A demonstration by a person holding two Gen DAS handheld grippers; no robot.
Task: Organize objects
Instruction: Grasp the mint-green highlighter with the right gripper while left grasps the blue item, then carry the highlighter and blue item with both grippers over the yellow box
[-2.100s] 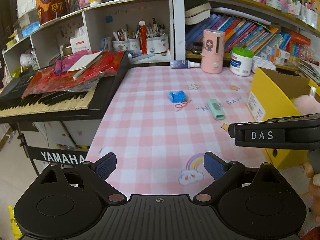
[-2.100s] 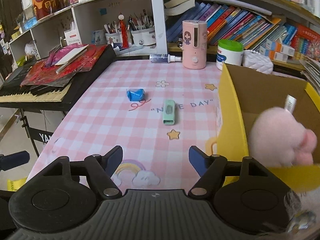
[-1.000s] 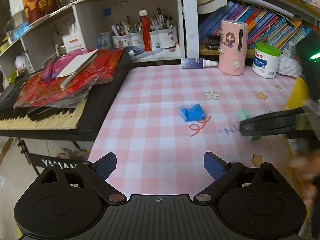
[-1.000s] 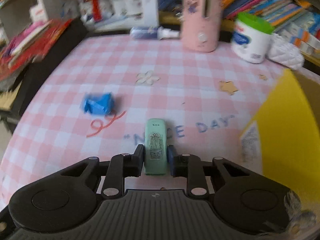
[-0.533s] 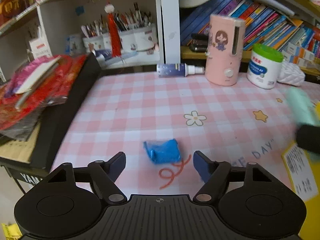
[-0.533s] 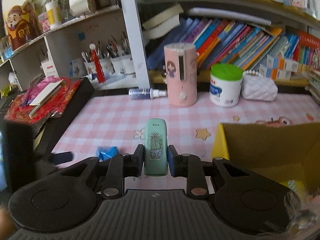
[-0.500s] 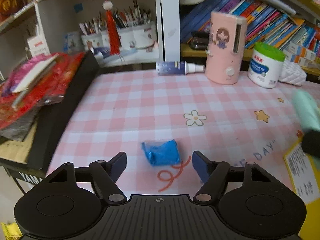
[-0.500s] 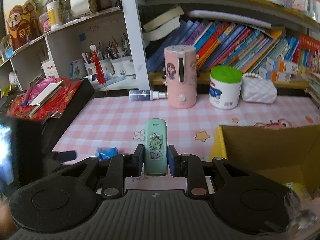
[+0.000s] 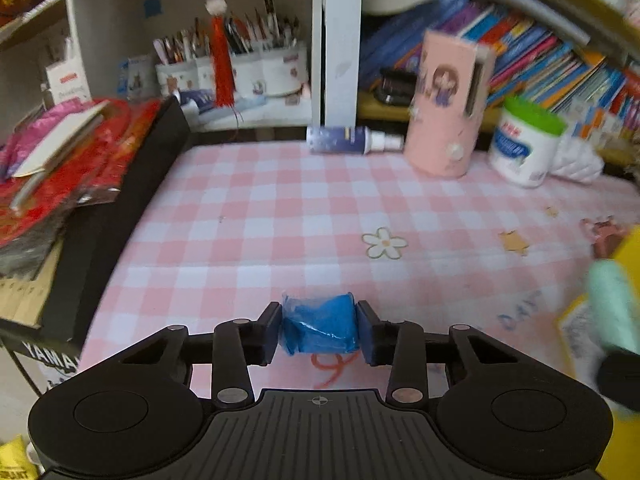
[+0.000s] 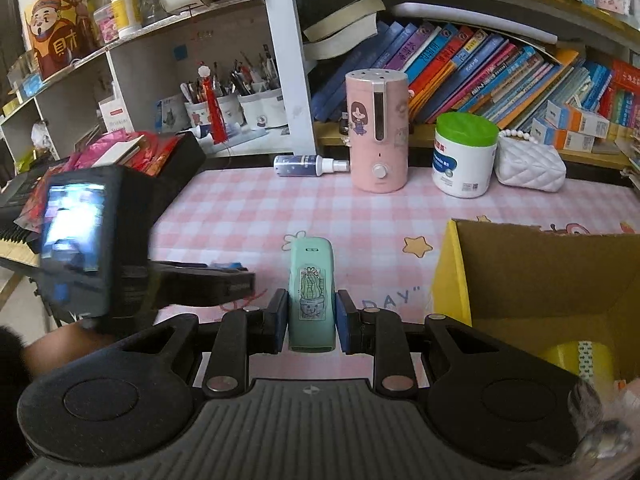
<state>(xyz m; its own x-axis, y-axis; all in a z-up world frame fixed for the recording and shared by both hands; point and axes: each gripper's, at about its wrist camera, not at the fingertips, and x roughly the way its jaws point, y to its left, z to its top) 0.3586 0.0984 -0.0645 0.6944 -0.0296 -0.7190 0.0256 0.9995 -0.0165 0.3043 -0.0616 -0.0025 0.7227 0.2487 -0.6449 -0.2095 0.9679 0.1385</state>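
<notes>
On the pink checked tabletop [image 9: 280,208], the left claw [image 9: 319,330] has just closed its jaws on a crumpled blue plastic-wrapped packet [image 9: 319,323]; the right claw [image 10: 311,322] grips a mint-green oblong case with a cactus sticker [image 10: 311,292], raised beside the open yellow cardboard box [image 10: 448,280].

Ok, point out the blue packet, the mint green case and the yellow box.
blue packet [image 9: 319,323]: left wrist view, middle of its wrapper.
mint green case [image 10: 311,295]: right wrist view, on the cactus sticker.
yellow box [image 10: 450,276]: right wrist view, its near left wall.
</notes>
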